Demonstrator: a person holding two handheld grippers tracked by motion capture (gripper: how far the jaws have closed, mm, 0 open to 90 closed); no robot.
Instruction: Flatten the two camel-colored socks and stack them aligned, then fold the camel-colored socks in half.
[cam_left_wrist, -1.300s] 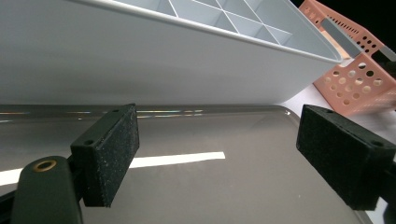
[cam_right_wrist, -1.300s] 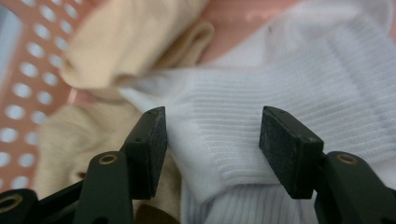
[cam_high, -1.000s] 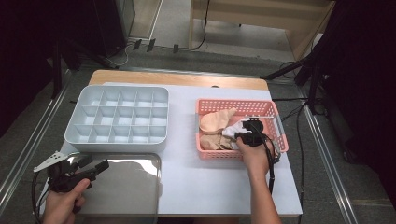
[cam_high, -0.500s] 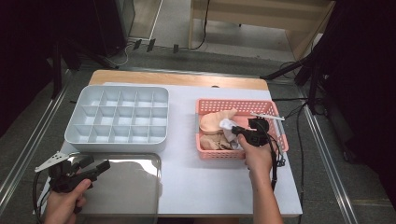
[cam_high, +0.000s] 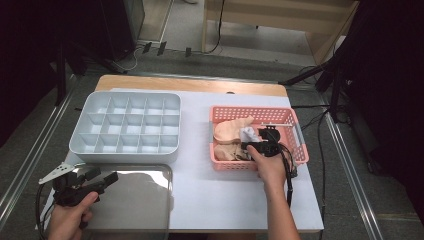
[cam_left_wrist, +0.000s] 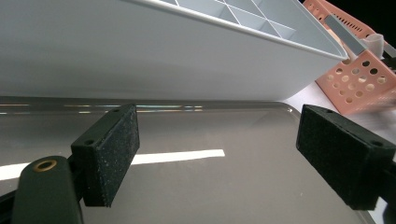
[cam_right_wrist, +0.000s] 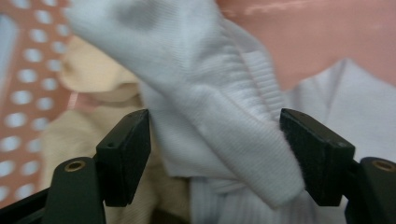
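Right gripper (cam_high: 256, 145) was down inside the pink perforated basket (cam_high: 300, 150) at the right of the table, and in the right gripper view its jaws stood wide apart with a white ribbed sock (cam_right_wrist: 210, 116) bulging up between them; the pads (cam_right_wrist: 127, 156) sat on either side of the cloth, close to it, but had not closed on it. Beneath and to the left of that white sock lay cream-coloured socks (cam_right_wrist: 98, 88), bunched against the basket's holed wall. From the high view the cream socks (cam_high: 231, 131) filled the left half of the basket, with the white sock (cam_high: 248, 134) just beside the gripper's nose and the person's right hand (cam_high: 270, 167) reaching in over the near rim. Over on the other side, the left gripper (cam_high: 102, 179) hovered low above the shiny metal tray (cam_high: 145, 200) at the near left corner, jaws spread wide and holding nothing; its own view showed the tray's reflective surface (cam_left_wrist: 210, 186) between the pads, the grey wall of the compartment organiser (cam_left_wrist: 140, 51) just behind the tray, and a corner of the basket (cam_left_wrist: 359, 79) farther off. That grey organiser (cam_high: 127, 127), all its cells bare, sat well apart from the basket across the white tabletop (cam_high: 200, 190).
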